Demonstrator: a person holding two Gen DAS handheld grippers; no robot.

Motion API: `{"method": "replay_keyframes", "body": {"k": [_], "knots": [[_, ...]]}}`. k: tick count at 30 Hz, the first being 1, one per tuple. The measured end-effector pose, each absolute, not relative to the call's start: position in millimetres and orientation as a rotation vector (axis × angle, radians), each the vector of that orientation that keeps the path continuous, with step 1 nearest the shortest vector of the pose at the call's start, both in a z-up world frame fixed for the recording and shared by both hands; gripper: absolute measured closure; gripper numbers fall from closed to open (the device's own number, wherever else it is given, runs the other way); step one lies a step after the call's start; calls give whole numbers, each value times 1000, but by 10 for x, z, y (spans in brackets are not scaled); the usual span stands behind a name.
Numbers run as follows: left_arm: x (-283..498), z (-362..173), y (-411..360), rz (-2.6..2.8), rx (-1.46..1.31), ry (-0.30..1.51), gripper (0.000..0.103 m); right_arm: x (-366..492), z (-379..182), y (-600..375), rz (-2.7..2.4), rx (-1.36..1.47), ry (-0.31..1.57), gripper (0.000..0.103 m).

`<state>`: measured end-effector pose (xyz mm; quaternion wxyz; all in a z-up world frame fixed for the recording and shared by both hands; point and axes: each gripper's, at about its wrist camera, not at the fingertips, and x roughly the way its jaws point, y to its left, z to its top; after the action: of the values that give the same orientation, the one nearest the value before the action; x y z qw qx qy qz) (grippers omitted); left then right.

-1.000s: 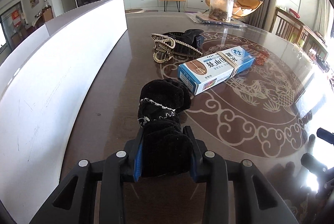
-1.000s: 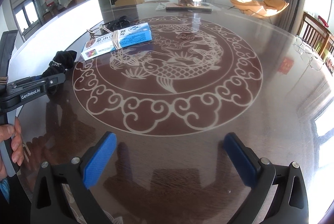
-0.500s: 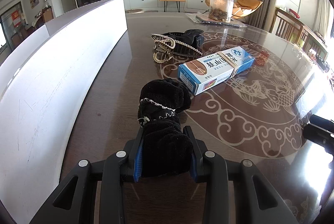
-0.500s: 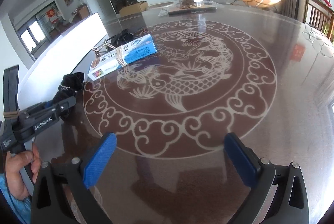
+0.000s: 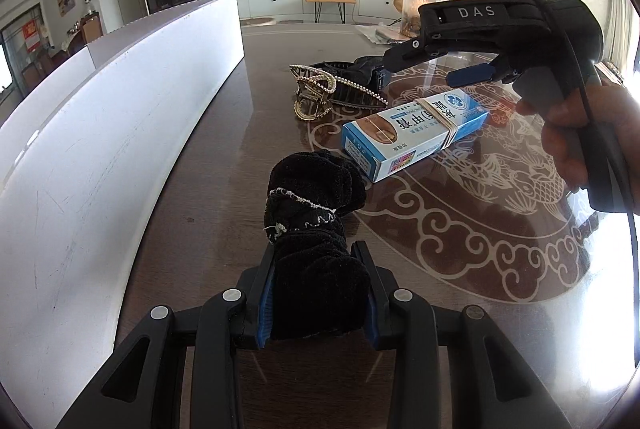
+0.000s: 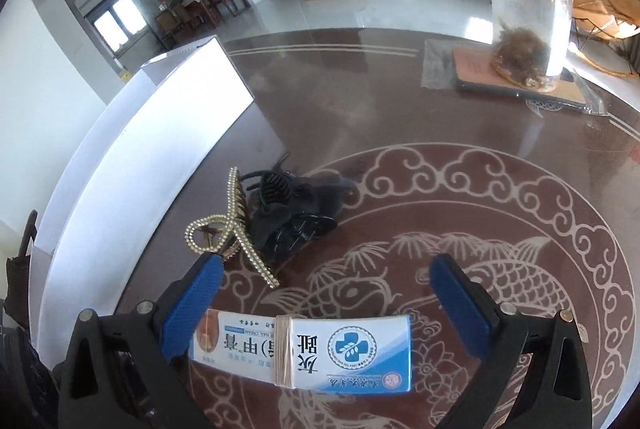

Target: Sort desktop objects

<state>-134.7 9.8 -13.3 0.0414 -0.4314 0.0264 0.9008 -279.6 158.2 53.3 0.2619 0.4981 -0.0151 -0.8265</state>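
Observation:
My left gripper (image 5: 318, 293) is shut on a black velvet scrunchie (image 5: 312, 213) with a thin beaded trim; it rests low over the dark table. Beyond it lies a blue and white medicine box (image 5: 412, 135) bound with a rubber band. Further back sit a gold pearl hair claw (image 5: 316, 95) and a black hair clip (image 5: 360, 69). My right gripper (image 6: 326, 277) stands open above the box (image 6: 304, 353), its fingers wide apart with the gold claw (image 6: 232, 233) and black clip (image 6: 288, 221) just ahead. In the left wrist view that right gripper (image 5: 432, 67) hovers over the box, held by a hand.
A long white box wall (image 5: 100, 149) runs along the table's left side. A clear jar (image 6: 528, 29) with dried matter stands on a book (image 6: 516, 85) at the far side. The glossy table (image 6: 500, 209) carries a fish pattern.
The right gripper has swept left and forward across the table to hover over the medicine box, entering the left wrist view. The left gripper and scrunchie stayed still.

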Motion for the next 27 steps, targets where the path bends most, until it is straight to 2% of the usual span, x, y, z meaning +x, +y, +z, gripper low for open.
{"method": "replay_keyframes", "body": {"k": [4,8,12,17,24,26,27], "knots": [[-1342,-129,92,2757,-1320,76,68,-2704,373,1628,-2111,1399,-18,0],[-1341,-123,92,2756,-1319,74,68,-2532,345,1782,-1982,1423,-75,0],[-1342,-124,93,2756,-1320,74,68,-2338,342,1751,-1829,1457,2,0],[-1344,-126,93,2757,-1319,74,68,-2136,435,1449,-1845,1370,342,0],[-1345,-124,94,2757,-1319,74,68,-2113,202,955,-1853,1380,647,0],[-1346,-128,94,2756,-1319,73,68,-2125,203,910,-1892,1369,655,3],[-1345,-127,94,2757,-1319,73,68,-2126,226,912,-1915,1354,636,12]]}}
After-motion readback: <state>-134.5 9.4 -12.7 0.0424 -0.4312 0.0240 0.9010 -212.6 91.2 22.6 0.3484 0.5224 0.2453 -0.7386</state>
